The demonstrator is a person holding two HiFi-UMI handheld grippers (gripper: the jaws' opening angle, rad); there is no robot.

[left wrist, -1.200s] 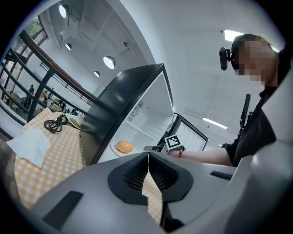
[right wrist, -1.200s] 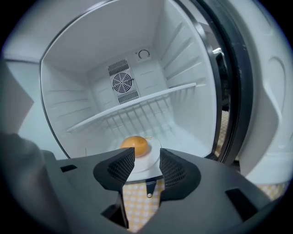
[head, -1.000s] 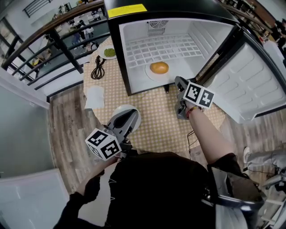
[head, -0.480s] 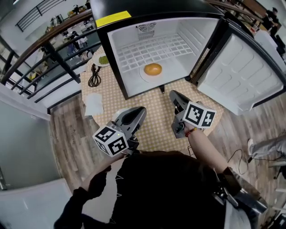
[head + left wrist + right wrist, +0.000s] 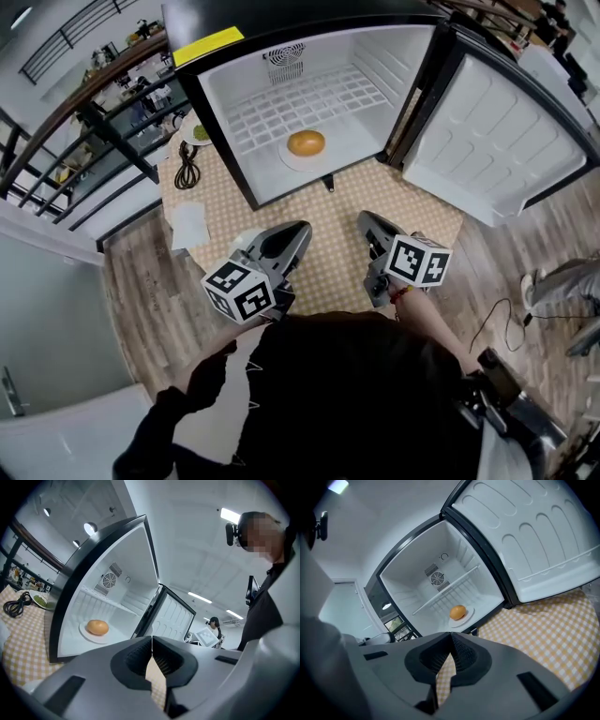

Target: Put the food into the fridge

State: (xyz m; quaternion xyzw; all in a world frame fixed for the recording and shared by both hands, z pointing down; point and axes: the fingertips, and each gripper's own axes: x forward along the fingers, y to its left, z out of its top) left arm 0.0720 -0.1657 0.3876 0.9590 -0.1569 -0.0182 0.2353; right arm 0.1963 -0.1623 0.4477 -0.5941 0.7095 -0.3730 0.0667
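Both hand-held grippers have come back from the fridge (image 5: 223,98) toward the person since the earlier frame, and the right one has drawn away from the opening.

From the head view, the left hand-held gripper (image 5: 298,231) and the right hand-held gripper (image 5: 367,223) hang over the checkered worktop (image 5: 330,217), well apart from the shelf. One round orange-brown food (image 5: 306,142) lies on one white plate (image 5: 285,157) on the fridge floor. The one door (image 5: 487,141) stands wide open. Beside the fridge on the worktop I count one small dish of green food (image 5: 194,128), one coiled black cable (image 5: 187,171) and one white sheet (image 5: 189,225).

The left gripper view shows its jaws closed tip to tip with nothing between them; the food sits inside the fridge ahead.

The right gripper view shows its jaws have just been closing and now meet, also on nothing; the food on its plate is seen far ahead in the fridge.

I judge that the placing of this food is done and the hands are retreating. The next move probably calls either for reaching left round the fridge to the green dish, with the jaws opened first, or for pushing the door shut; which of them I cannot say.
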